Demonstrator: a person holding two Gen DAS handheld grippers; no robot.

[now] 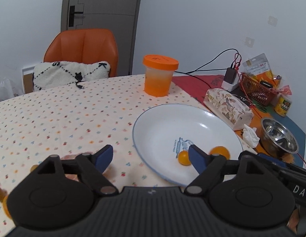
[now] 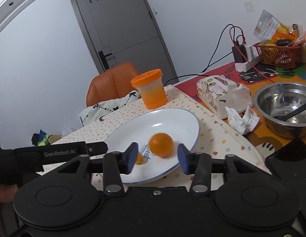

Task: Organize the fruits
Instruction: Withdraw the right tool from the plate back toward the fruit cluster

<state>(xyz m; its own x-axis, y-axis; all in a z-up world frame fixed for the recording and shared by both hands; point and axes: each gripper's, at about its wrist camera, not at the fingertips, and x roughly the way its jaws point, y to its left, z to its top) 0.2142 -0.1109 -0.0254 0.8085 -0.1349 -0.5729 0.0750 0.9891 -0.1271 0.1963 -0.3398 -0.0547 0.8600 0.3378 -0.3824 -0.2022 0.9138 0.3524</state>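
A white plate lies on the dotted tablecloth. In it sit a small yellow-orange fruit and a larger orange. My left gripper is open wide at the plate's near left rim, with nothing between its fingers. My right gripper is open over the plate. The larger orange, blurred, lies between its blue pads with a gap on each side. More orange fruits lie on the cloth at the lower left, partly hidden by the left gripper.
An orange-lidded jar stands behind the plate. To the right are a tissue pack, a crumpled tissue, a steel bowl, a red basket and cables. An orange chair stands beyond the table.
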